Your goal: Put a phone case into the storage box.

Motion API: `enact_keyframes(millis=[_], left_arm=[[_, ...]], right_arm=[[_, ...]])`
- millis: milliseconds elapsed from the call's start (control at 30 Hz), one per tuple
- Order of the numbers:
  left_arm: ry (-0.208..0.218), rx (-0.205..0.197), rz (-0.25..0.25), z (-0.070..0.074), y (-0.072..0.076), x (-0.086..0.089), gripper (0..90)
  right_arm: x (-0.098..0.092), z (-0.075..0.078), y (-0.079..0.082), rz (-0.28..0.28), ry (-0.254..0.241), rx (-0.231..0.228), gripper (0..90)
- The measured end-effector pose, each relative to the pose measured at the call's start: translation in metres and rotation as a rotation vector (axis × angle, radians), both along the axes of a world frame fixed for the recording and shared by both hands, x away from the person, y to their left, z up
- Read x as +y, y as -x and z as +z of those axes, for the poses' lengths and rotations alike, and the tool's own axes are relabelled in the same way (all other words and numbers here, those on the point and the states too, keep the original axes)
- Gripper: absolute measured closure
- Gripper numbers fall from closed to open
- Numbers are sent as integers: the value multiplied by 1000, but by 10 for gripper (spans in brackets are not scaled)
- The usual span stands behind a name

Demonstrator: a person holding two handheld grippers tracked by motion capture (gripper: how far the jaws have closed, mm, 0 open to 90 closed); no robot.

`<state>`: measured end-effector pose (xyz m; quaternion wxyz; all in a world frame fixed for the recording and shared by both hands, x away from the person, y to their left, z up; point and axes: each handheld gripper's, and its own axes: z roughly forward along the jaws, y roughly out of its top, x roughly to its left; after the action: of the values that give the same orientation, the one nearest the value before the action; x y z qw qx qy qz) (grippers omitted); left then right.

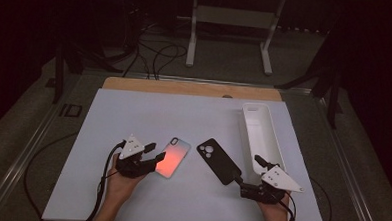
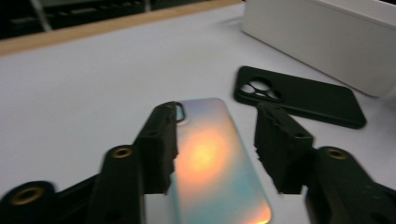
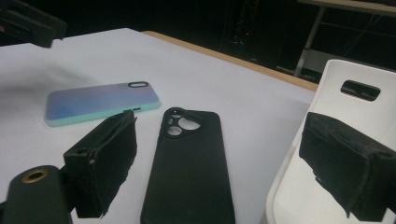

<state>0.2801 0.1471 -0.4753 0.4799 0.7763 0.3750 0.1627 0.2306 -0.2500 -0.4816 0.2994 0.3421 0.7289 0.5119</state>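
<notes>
White table (image 1: pixel 134 113), one iridescent phone (image 1: pixel 173 157), one black case (image 1: pixel 218 160), one white tray (image 1: pixel 261 136), left claw (image 1: pixel 154 156) and right claw (image 1: pixel 246 169) both spread.

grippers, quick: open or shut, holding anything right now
Left gripper: open, jaws either side of the iridescent phone case, not clamped on it.
Right gripper: open, holding nothing, above the black phone case.

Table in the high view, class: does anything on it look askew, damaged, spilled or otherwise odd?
Nothing stands out. The phone, the black case and the white tray all lie flat on the table, each at a slight angle but undamaged. Both grippers, left and right, are open and hold nothing.
</notes>
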Motion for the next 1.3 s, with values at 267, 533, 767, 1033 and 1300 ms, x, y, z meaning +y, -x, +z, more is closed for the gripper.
enact_keyframes(millis=[267, 533, 767, 1033, 1300], left_arm=[[-21, 36, -54, -12, -5, -18, 694], [-73, 91, -76, -29, -13, -39, 891], [-127, 119, -123, -41, -10, -58, 894], [-177, 154, -135, -51, -7, -64, 896], [-229, 151, -48, -49, -10, -58, 897]], right_arm=[[1, 0, 0, 1, 4, 1, 111], [1, 0, 1, 6, 7, 1, 111], [0, 0, 1, 2, 5, 2, 112], [1, -1, 1, 4, 13, 0, 112], [0, -1, 1, 1, 10, 3, 112]])
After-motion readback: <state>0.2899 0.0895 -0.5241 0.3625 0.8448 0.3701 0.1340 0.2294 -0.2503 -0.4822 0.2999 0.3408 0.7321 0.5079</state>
